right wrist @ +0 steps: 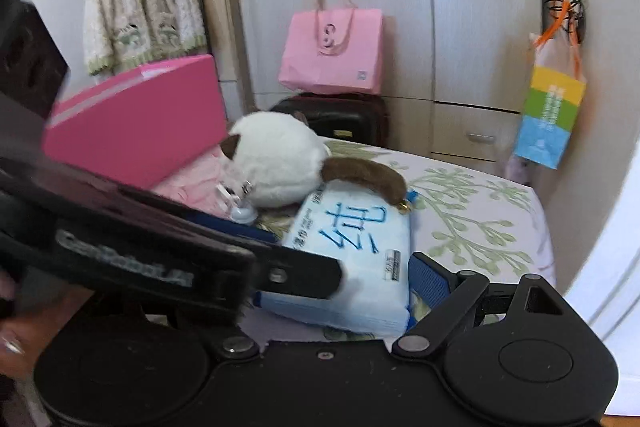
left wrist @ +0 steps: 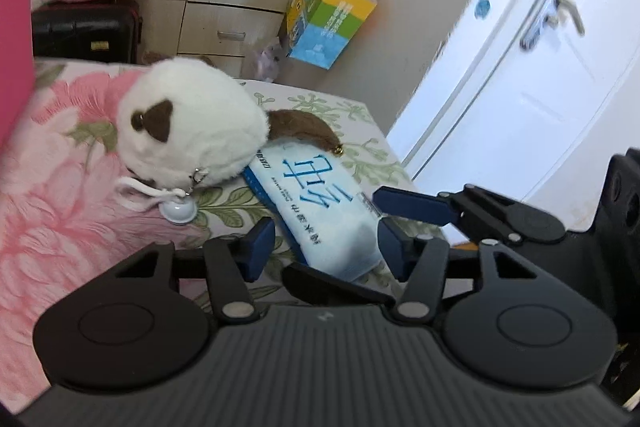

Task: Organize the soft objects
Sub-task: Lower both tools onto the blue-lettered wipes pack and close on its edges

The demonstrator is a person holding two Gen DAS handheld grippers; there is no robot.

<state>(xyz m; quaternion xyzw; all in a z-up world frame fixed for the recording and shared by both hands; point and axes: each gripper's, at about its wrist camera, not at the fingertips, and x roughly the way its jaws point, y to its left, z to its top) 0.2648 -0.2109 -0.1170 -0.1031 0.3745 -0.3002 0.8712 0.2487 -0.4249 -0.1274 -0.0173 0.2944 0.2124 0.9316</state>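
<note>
Bed with a pink-and-green floral cover; the soft items lie on its near corner.

Tissue pack, pale blue soft wrap with large blue characters, lies flat on the cover. A plush toy, white and round with brown ears and a brown tail, sits just behind it. Its body overlaps the pack's far end, and the tail drapes across the pack's far edge. A small white round tag on a cord hangs from the toy and rests on the cover beside the pack.

Left gripper: fingers brought in to a moderate gap, astride the near end of the tissue pack. The right-hand pad sits at the pack's edge. The other stands slightly clear of it, so no firm clamp is visible.

Right gripper: fingers spread wide, nothing held. Only its right-side blue pad shows clearly in the right wrist view, just beside the pack's near right corner. The other finger is hidden behind the left gripper's body, which crosses that view.

Surroundings: a pink box at the bed's left side, a pink tote bag on a dark suitcase before the wardrobe, a colour-block paper bag hanging at right, and a cream cardigan hung at left.
</note>
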